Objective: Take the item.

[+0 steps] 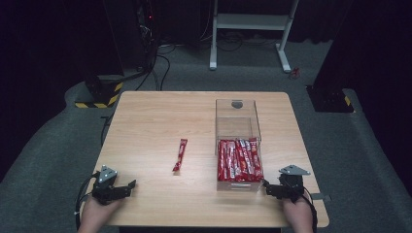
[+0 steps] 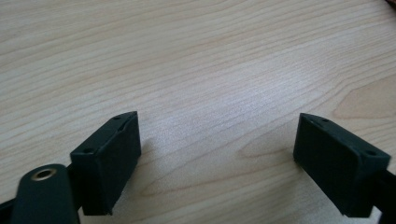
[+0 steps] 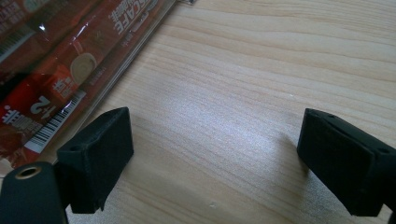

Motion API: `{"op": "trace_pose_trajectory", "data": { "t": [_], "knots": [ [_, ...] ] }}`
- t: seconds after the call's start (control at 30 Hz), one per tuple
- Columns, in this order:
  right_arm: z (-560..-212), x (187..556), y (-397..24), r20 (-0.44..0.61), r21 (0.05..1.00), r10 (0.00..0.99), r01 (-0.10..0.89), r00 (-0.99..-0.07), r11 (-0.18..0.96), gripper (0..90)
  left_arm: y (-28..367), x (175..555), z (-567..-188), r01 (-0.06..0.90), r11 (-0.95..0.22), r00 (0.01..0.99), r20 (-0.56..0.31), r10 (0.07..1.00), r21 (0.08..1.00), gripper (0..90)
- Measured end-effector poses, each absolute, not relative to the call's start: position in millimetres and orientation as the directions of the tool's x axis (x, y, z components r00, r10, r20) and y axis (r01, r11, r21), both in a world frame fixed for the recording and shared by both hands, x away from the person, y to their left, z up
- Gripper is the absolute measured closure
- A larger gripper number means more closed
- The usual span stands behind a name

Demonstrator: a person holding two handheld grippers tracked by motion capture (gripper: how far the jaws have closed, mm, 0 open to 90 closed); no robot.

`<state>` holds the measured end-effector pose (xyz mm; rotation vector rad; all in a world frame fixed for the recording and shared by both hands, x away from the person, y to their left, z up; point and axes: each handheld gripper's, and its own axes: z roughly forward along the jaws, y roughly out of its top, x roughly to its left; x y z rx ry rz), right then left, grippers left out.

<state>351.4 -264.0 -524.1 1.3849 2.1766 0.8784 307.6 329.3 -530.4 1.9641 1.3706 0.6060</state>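
Clearly both hand-held grippers, left (image 1: 127, 187) and right (image 1: 266, 187), rest released on the counter (image 1: 145, 126). Grabbing the flat sachet (image 1: 180, 155) risks slipping; the box (image 1: 237, 145) could shift.

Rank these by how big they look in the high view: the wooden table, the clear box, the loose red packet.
1. wooden table, by far the largest.
2. clear box, holding a row of red packets.
3. loose red packet, a thin strip lying on the table left of the box.
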Motion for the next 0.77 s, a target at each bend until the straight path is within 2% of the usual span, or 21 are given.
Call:
{"op": "trace_pose_trajectory", "data": {
  "t": [0.4, 0.77],
  "knots": [
    [-524.1, 351.4, -263.9, -0.010, 0.699, 0.908, 0.647, -0.420, 0.306, 10.4, 329.6, 312.0, -531.0, 0.657, -0.213, 0.309, -0.001, 0.951, 0.723, 6.9],
    [-524.1, 351.5, -263.3, -0.011, 0.699, 0.911, 0.649, -0.411, 0.301, 10.5, 329.3, 312.5, -531.2, 0.657, -0.211, 0.307, -0.001, 0.952, 0.723, 6.2]
  ]
}}
